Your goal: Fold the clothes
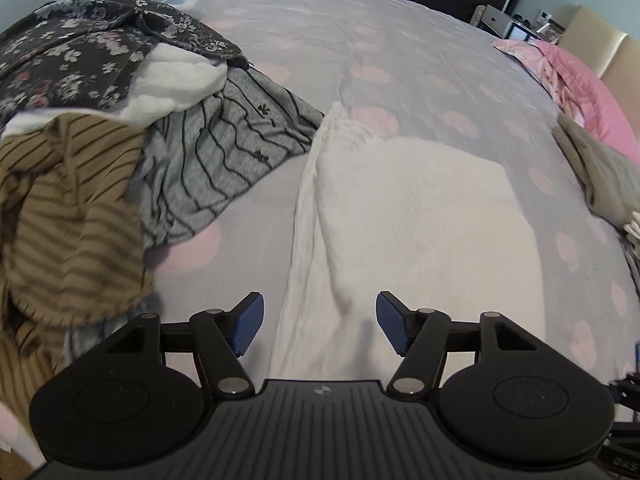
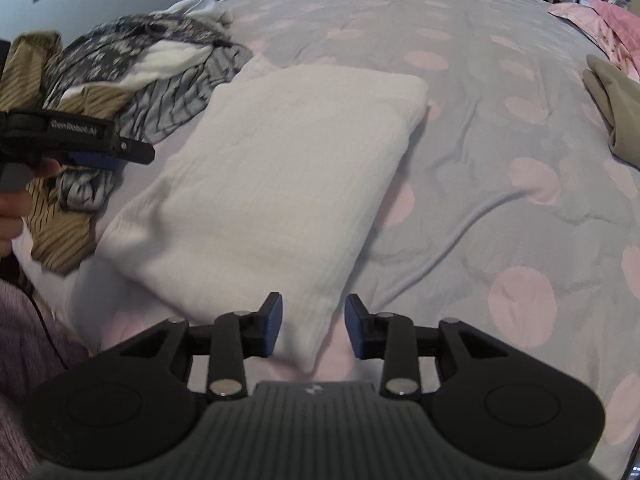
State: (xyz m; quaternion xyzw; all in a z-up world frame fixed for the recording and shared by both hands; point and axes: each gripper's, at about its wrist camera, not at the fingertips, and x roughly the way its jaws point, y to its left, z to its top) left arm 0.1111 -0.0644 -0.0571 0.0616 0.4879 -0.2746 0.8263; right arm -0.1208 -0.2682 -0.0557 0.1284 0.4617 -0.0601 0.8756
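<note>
A white ribbed garment [image 1: 420, 216] lies folded into a rough rectangle on the bed; it also shows in the right wrist view [image 2: 280, 168]. My left gripper [image 1: 319, 324] is open and empty, held above the garment's near left edge. My right gripper [image 2: 313, 326] is open and empty above the garment's near corner. The left gripper also shows from the side at the left of the right wrist view [image 2: 100, 152], over the pile's edge.
A pile of unfolded clothes [image 1: 92, 120] lies at the left: a dark floral piece, a white piece, a grey lined piece and a tan striped one. An olive folded garment [image 1: 600, 172] lies at the right. The bedspread [image 2: 500, 128] is grey with pink dots. A pink pillow [image 1: 580, 76] lies at the far right.
</note>
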